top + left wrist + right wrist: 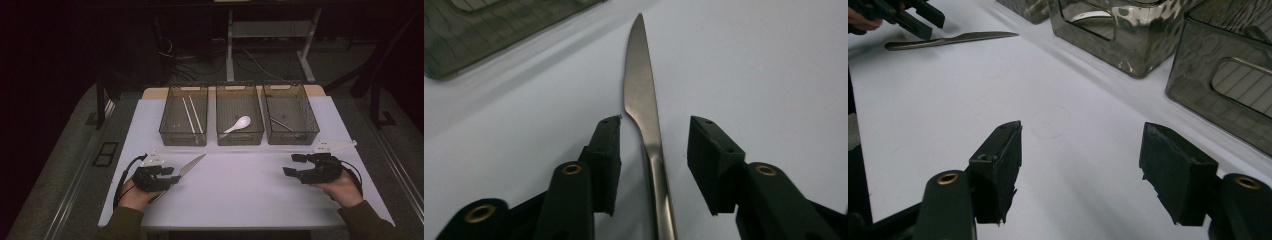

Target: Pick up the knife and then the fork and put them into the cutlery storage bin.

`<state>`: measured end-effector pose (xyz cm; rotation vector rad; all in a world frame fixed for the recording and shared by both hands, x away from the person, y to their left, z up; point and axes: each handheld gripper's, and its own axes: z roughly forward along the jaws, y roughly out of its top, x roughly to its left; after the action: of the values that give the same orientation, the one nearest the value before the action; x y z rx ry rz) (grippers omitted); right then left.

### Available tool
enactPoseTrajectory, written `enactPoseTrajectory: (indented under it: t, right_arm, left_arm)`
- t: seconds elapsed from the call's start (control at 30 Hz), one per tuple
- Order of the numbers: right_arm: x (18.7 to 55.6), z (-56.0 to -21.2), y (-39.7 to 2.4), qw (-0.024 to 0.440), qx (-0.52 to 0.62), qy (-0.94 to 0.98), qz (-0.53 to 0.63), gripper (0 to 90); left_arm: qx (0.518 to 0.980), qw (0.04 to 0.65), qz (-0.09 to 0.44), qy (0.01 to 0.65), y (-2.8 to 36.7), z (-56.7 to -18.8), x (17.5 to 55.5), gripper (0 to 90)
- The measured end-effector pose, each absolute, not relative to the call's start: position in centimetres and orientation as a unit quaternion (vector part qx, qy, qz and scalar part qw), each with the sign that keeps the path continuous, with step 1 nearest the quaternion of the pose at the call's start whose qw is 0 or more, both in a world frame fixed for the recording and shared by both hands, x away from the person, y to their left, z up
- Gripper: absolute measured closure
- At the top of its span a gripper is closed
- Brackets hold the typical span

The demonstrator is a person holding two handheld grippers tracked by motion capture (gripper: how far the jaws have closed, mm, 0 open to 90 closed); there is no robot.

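Note:
A metal table knife (192,165) lies on the white table (240,195) at the front left, its blade pointing up and right toward the bins. My left gripper (172,176) sits low over the knife's handle end. In the left gripper view the knife (640,75) runs between the two jaws of the left gripper (654,140), with a gap on each side, so the pads do not press it. My right gripper (291,165) hovers open at the front right with nothing between its jaws (1080,150). From the right gripper view, the knife (953,39) and left gripper (918,17) appear far off.
Three dark see-through bins stand in a row at the table's far side. The left bin (183,141) holds chopsticks (192,117), the middle bin (240,141) a white spoon (239,124), and the right bin (294,140) a metal utensil (281,123). Bare table lies between the grippers.

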<state>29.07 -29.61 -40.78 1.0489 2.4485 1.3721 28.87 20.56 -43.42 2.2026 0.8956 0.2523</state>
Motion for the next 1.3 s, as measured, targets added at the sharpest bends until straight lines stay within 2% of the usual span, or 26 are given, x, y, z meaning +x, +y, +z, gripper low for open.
enactPoseTrajectory:
  t: [0.2,0.53,1.03,1.3]
  right_arm:
    - [29.1,-40.9,-29.7,0.075,0.352,0.815,0.455,33.0]
    - [29.1,-41.0,-29.7,0.074,0.352,0.815,0.454,32.9]
    - [29.2,-41.0,-29.4,0.07,0.348,0.818,0.452,33.5]
    - [29.2,-40.9,-29.7,0.069,0.351,0.814,0.458,33.8]
  left_arm:
    - [0.866,0.35,0.094,0.345,20.3,-43.7,28.9,67.1]
    - [0.871,0.337,0.094,0.344,20.1,-44.1,28.9,76.7]
    - [0.87,0.336,0.088,0.35,20.0,-44.0,29.1,79.7]
    - [0.867,0.358,0.087,0.336,19.6,-43.1,29.1,79.7]
